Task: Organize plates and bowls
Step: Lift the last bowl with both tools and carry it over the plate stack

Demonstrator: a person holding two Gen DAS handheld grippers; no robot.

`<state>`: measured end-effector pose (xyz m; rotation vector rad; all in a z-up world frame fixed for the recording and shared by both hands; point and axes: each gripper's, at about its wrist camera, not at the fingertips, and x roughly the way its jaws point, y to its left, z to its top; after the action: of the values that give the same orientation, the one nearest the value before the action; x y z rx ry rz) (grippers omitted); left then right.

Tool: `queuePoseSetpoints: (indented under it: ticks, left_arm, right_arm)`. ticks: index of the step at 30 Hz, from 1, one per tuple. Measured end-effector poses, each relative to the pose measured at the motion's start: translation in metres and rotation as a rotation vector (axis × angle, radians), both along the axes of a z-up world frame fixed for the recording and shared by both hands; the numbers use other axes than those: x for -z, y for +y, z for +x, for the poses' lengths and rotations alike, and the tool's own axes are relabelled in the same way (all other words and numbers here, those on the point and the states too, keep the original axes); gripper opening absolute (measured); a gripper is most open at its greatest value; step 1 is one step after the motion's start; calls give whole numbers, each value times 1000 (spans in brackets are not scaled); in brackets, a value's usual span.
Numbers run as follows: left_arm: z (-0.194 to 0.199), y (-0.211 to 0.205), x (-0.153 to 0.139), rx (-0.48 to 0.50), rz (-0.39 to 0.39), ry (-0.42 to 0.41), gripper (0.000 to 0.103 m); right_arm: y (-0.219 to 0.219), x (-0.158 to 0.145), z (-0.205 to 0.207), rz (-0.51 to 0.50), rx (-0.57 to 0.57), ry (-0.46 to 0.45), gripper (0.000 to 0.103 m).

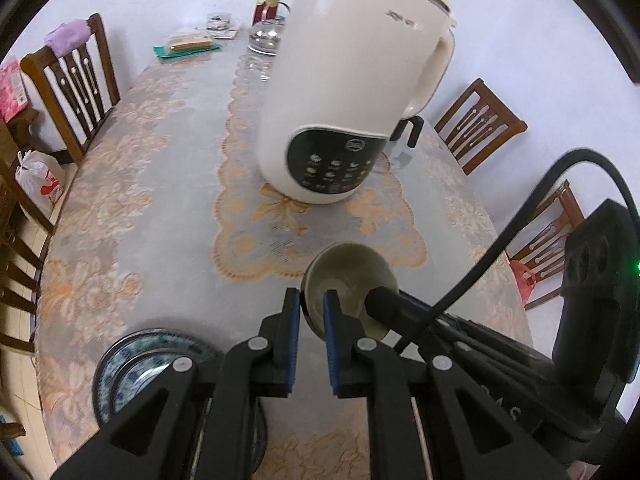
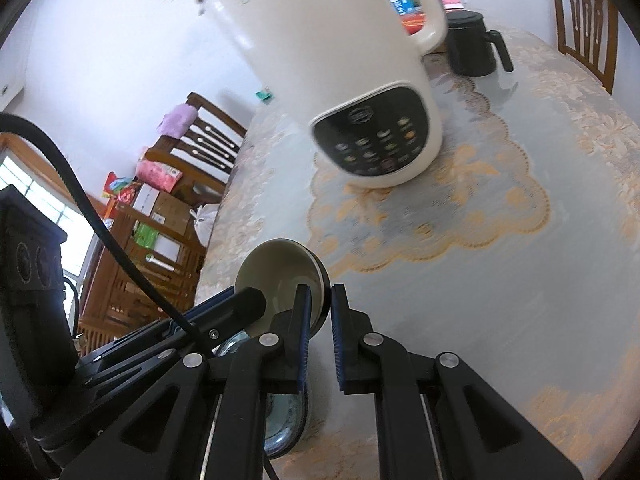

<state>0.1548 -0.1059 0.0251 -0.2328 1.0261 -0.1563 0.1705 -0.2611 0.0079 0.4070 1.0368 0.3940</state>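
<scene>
A small cream bowl (image 1: 350, 280) hangs above the lace-covered table (image 1: 132, 208), gripped from two sides at once. The left gripper (image 1: 312, 300) has its jaws clamped on the bowl's near-left rim, one blue pad inside the wall and one outside; the right gripper (image 2: 320, 294) pinches the opposite rim the same way, one finger inside the bowl (image 2: 280, 276) and one against its dark outer wall. The bowl is tilted, its mouth tipped up toward the cameras and its base away toward the table. Below and to the left, a blue-patterned plate (image 1: 132, 364) lies flat on the cloth. A tall white appliance jug (image 1: 348, 92) stands on a doily beyond the bowl.
</scene>
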Motion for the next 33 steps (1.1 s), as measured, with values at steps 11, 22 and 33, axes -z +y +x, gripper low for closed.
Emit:
queuePoseSetpoints:
  ticks: [11, 22, 33]
  left_arm:
    - [-43, 46, -3, -30, 7, 10, 10]
    - [-76, 86, 4, -48, 16, 36, 10]
    - [-91, 104, 26, -40, -5, 95, 10]
  right_arm:
    - [49, -2, -35, -11, -46, 8, 13]
    - [92, 7, -62, -16, -90, 46, 14]
    - [115, 26, -75, -58, -101, 97, 14]
